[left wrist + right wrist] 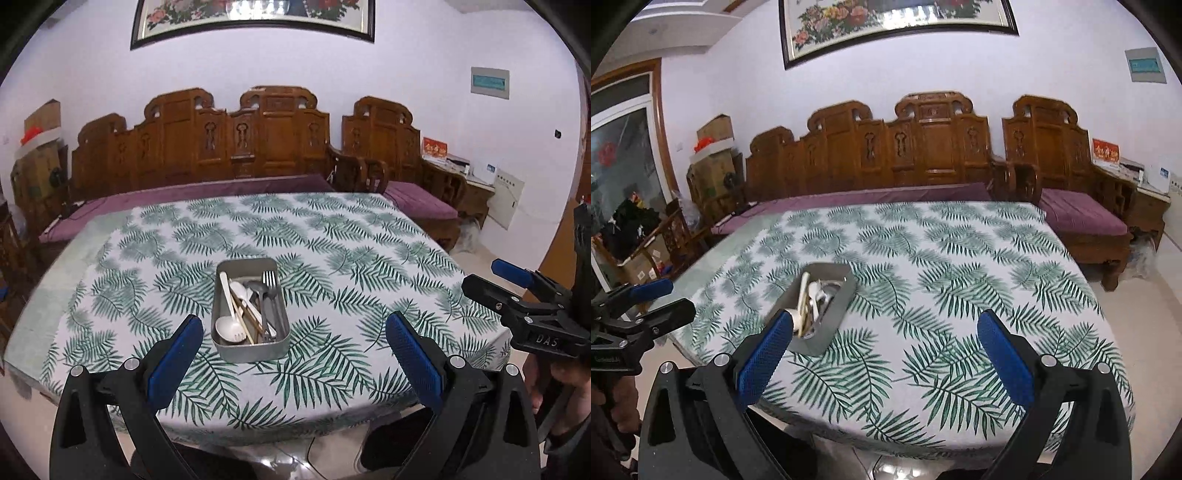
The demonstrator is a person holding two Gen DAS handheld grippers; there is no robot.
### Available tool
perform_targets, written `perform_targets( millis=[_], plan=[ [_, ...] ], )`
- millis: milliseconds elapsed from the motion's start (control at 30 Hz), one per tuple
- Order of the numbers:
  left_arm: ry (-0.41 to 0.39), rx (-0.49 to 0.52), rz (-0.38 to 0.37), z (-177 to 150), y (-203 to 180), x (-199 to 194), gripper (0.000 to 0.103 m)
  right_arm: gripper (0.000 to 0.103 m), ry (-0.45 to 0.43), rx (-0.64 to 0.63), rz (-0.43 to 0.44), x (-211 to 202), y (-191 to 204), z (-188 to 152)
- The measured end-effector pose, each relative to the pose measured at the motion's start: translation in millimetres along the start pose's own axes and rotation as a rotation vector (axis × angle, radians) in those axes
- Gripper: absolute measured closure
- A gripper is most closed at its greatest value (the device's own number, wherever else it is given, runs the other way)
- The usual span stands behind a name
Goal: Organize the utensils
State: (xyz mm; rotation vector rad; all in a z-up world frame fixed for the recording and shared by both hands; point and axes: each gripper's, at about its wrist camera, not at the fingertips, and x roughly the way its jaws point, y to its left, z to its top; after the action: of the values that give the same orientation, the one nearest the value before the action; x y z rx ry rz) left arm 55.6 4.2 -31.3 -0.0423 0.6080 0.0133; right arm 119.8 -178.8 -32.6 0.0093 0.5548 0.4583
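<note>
A grey metal tray [236, 352] stands on the leaf-print tablecloth near the table's front. It holds a white spoon [228, 325], a metal fork [271, 282], chopsticks and other utensils piled together. It also shows in the right wrist view [838, 306]. My left gripper [293, 341] is open and empty, held in front of the tray above the table's near edge. My right gripper [884, 341] is open and empty, to the right of the tray; it also shows in the left wrist view [491, 277].
The table [332, 229] has a green fern-pattern cloth. A carved wooden bench [236, 147] with purple cushions stands behind it against the wall. Cardboard boxes [713, 162] are stacked at the back left. A wooden chair [1071, 206] stands at the right.
</note>
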Motion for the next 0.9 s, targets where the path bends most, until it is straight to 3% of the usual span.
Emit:
perform_targets(
  millis=[533, 900],
  plan=[
    [-0.188, 0.047, 0.004, 34.9, -20.5, -76.3, 0.008, 0.002, -0.195, -0.056, 0.007, -79.9, 21.8, 43.8],
    [-0.237, 0.044, -0.056, 40.9, -24.4, -102.1, 0.008, 0.002, -0.251, -0.072, 0.061, -108.1, 28.8, 50.8]
  ],
)
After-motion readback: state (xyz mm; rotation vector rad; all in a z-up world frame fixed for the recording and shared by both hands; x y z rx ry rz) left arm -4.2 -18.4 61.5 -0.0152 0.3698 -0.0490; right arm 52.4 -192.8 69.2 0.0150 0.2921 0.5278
